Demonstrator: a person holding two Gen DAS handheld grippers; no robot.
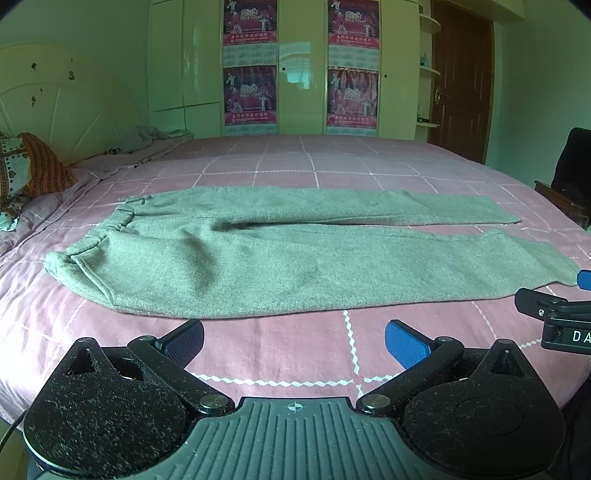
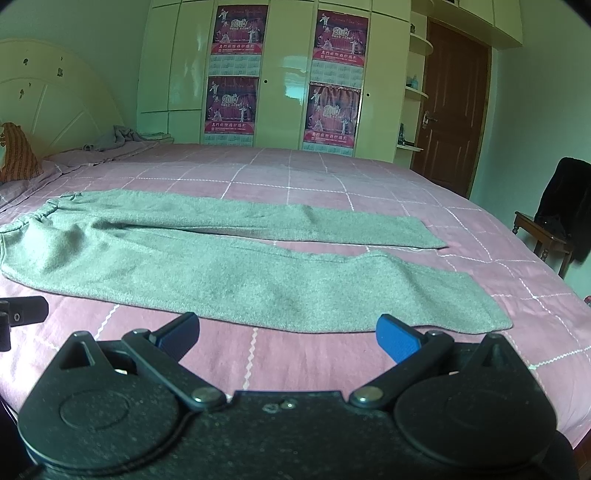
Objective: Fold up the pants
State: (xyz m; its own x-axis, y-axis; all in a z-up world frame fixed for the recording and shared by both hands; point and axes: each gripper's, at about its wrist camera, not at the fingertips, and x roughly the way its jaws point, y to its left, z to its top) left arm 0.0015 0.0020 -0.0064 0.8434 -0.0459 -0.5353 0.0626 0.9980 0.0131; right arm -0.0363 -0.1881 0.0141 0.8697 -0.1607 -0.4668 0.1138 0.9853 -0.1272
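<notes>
Both grippers sit spread wide and empty over the bed (image 1: 258, 354): left gripper (image 1: 293, 341) near the waist half, right gripper (image 2: 288, 336) near the cuff end. Pants (image 1: 258, 258) lie flat and unfolded, waistband on the left, legs slightly parted. Risks I'd guess: pinching only the top layer so the knit sags, snagging the sheet along with it, or uneven lifts leaving the legs skewed

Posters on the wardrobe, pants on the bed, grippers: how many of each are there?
Posters: 4
Grey pants: 1
Grippers, left gripper and right gripper, both open: 2
Total: 7
</notes>
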